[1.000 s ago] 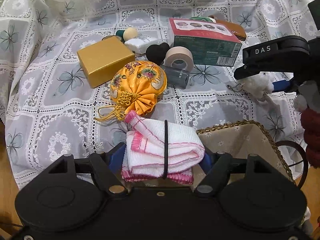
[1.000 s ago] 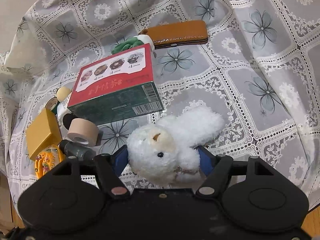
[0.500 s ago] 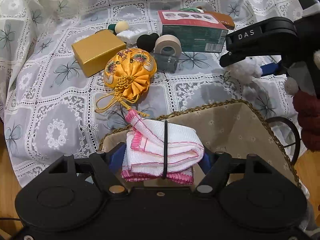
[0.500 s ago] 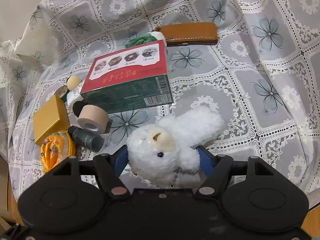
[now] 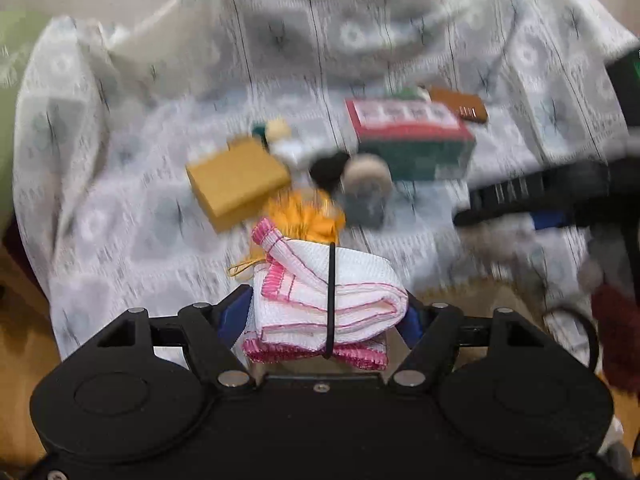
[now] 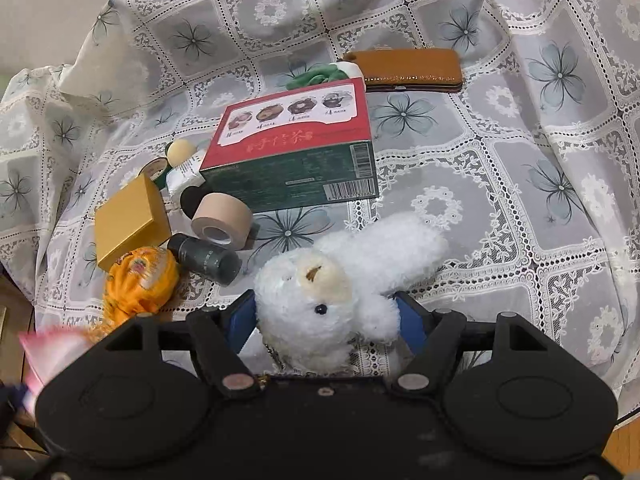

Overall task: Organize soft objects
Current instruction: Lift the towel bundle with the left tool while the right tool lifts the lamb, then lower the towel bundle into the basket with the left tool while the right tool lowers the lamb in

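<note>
- Folded white cloth [image 5: 328, 300], pink-edged, bound by a black band: clamped between the blue pads of the left tool [image 5: 326, 320], raised above the counter; the left wrist view is blurred. One pink corner pokes up past the pads on the left.
- Same cloth, right wrist view: a blurred pink-and-white patch [image 6: 48, 348] at the lower left edge.
- White plush toy [image 6: 340, 292], beige snout, black eye: gripped between the blue pads of the right tool [image 6: 326, 320], head between the pads, one limb stretching up and to the right over the lace.
- Lace tablecloth [image 6: 500, 200], grey with flower squares: covers the counter and carries all loose items.
- Orange embroidered pouch [image 6: 138, 276]: on the lace, left of the plush toy, just beyond the cloth in the left wrist view.
- Gold box [image 6: 130, 220]: just above the pouch.
- Dark cylinder bottle [image 6: 206, 258]: lying on its side between pouch and plush toy.
- Beige tape roll [image 6: 220, 220]: just above the bottle, in front of the red-and-green carton [image 6: 296, 148].
- Brown leather case [image 6: 408, 68]: beyond the carton, well apart from both tools.
- Basket with gold trim [image 5: 472, 300]: blurred, low and to the right of the held cloth.
</note>
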`<state>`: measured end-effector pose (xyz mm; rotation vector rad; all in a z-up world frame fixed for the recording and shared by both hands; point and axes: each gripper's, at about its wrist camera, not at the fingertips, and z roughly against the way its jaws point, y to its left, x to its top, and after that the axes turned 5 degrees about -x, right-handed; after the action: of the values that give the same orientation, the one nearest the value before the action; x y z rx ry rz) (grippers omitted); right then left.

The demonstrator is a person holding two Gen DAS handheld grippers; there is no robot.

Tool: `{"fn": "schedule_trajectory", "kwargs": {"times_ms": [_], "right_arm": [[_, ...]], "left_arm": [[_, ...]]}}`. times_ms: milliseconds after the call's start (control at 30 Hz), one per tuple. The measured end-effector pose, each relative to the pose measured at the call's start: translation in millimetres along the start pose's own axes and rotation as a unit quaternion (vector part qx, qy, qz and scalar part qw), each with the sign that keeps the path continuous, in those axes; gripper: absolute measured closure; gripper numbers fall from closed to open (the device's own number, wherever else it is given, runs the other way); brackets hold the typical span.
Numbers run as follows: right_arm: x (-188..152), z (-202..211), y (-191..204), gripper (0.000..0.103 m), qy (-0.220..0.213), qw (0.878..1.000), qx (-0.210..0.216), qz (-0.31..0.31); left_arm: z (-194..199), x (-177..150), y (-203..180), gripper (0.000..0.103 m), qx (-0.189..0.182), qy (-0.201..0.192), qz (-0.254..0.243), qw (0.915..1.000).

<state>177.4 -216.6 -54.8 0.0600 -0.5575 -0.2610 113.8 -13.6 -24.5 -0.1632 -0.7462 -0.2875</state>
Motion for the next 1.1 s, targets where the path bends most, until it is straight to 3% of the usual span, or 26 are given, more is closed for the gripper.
{"fn": "schedule_trajectory", "kwargs": {"times_ms": [133,233,667,933,1100], "right_arm": [[-2,0,0,0.031,0.001,1.0,0.001,-0.002],[-3,1,-1,0.031,0.002,1.0,0.003,-0.004],[-4,-8,-9,0.031,0.01,1.0,0.006,-0.019],[-5,-13,-14,0.031,0.006,1.0,0.008,-0.029],[-2,-13,-15,0.031,0.0,0.999,0.011,-0.031]], "left_arm": [[-5,31,6,0.035,0.012,-0.039,-0.012,0.9991],[-18,53,10,0.035,0.01,-0.044,-0.011,0.9989],[-31,113,10,0.038,-0.056,-0.045,-0.008,0.9974],[-40,113,15,0.038,-0.05,-0.023,0.001,0.9985],[-31,124,31,0.038,-0.053,-0.031,0.03,0.9977]]}}
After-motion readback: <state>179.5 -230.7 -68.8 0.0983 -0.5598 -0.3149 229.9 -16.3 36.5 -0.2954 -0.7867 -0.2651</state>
